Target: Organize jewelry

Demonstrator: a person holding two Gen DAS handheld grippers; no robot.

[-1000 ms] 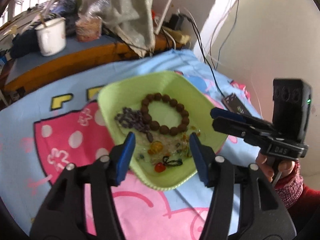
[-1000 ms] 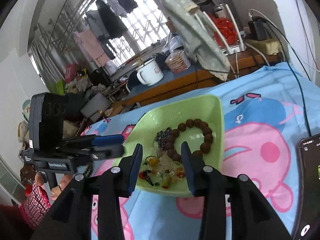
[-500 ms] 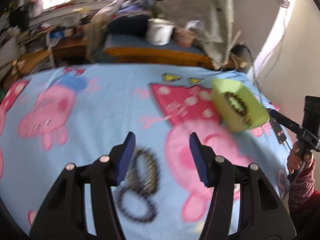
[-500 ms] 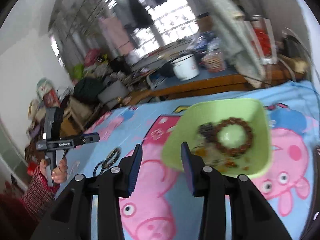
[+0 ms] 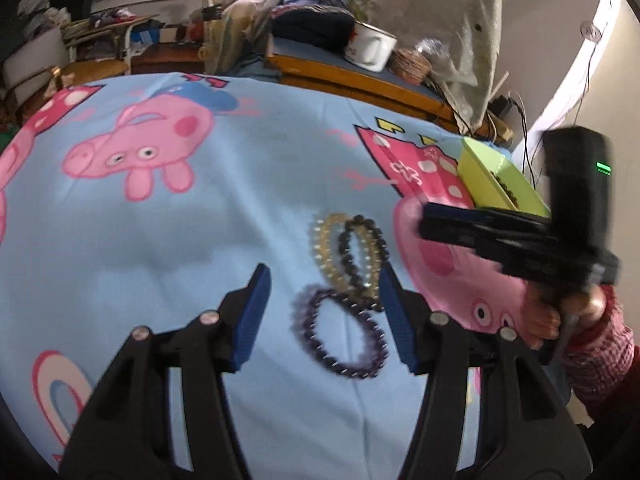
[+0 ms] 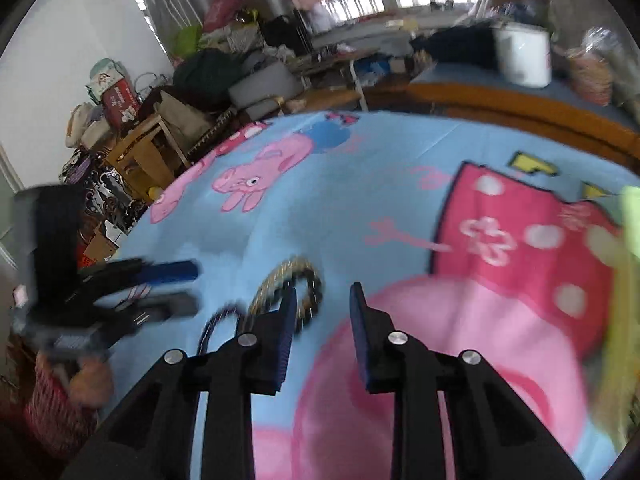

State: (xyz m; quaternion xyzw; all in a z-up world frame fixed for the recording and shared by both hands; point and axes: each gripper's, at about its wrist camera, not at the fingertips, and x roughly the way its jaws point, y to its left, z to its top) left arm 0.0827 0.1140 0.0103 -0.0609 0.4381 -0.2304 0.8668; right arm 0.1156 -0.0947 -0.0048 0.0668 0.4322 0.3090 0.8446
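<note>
Held left gripper (image 5: 324,276) spread, empty, over three bead bracelets (image 5: 348,280) lying overlapped on cartoon blanket (image 5: 240,208). Was closing right gripper (image 6: 323,292) jaws, narrow gap showing, nothing between, just beside bracelets. Saw green tray (image 5: 492,176) well apart, near blanket's far edge.
</note>
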